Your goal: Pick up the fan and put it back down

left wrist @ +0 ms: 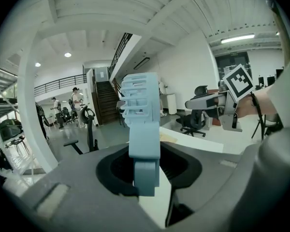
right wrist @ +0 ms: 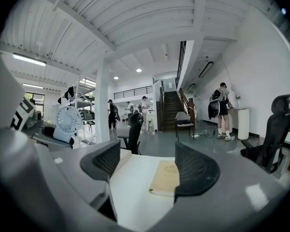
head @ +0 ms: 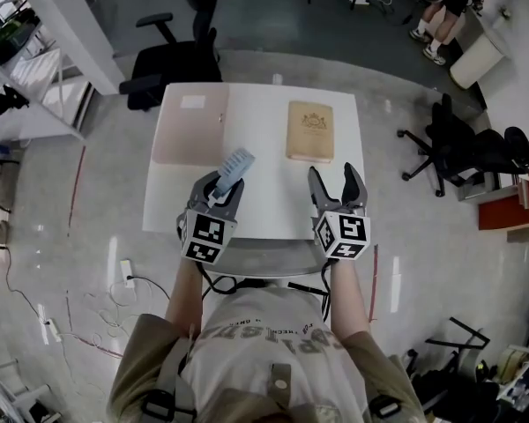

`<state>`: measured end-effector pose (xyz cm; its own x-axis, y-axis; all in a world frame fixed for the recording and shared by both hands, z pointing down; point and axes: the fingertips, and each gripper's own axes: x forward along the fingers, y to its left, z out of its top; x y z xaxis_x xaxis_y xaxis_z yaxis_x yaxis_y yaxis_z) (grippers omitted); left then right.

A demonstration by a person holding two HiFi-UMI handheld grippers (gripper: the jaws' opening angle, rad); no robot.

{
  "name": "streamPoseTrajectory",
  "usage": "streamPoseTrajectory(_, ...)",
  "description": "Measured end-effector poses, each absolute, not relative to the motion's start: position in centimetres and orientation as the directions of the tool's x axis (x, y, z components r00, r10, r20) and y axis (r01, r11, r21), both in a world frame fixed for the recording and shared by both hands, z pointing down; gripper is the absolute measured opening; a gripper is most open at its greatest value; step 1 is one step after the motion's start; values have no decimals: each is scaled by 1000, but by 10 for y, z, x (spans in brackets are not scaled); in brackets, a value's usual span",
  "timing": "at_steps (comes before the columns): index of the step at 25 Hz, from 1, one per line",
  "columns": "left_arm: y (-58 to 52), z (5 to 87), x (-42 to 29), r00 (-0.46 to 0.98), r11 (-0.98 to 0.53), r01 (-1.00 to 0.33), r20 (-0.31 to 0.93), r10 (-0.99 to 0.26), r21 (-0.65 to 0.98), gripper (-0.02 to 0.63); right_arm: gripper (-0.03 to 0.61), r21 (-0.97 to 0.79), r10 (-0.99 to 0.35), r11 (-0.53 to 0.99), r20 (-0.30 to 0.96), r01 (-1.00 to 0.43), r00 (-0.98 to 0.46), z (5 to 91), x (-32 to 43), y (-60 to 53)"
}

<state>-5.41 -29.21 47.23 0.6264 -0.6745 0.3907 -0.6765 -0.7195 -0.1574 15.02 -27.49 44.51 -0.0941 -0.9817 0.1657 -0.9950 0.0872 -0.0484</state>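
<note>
Two grippers sit over the near edge of the white table point(head: 263, 214), one in each of the person's hands.

Left gripper point(head: 219, 192): the jaws are clamped on the handle of the light blue fan point(left wrist: 143, 124). In the left gripper view the handle runs up between the two dark pads, and the slatted fan head stands above them, seen edge-on. In the head view the fan head projects forward and to the right of the jaws, over the table top. The right gripper view shows the round grille of the fan at the far left, raised against the room behind it and not resting on the table.

Right gripper point(right wrist: 149, 166): the jaws stand wide apart with nothing between the pads, only the table surface visible beyond them. It is beside the left gripper and apart from it, and does not touch the fan.

Other items on the table:
- A tan book point(head: 309, 130) lies flat ahead of the right gripper.
- A pale pink sheet point(head: 187, 130) covers the far left part.

A black office chair point(head: 172, 60) stands beyond the far left corner.
</note>
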Motion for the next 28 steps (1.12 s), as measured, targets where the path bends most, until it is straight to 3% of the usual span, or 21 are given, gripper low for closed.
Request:
streamPoseTrajectory(5,-291,495,-47,672,-778,-615,430,-603,-131,130,333,-27,-970,146,192,-989,-149,459,135,-283)
streamPoseTrajectory(11,-271,534,-37,722,-868,-486,510,-467,-106,130,333,62,-887,412,253,-909,-385,478,90,-267)
streamPoseTrajectory(19,-230,573,-25,743,-966,-245,625,-240,-81,130,333,-23,-664,692,373,-721,-648,502,48,-233)
streamPoseTrajectory(28,-192,608,-20,706,-996,-78,704,-79,-34,130,333,-107,-396,860,477,-499,-785,532,17,-203)
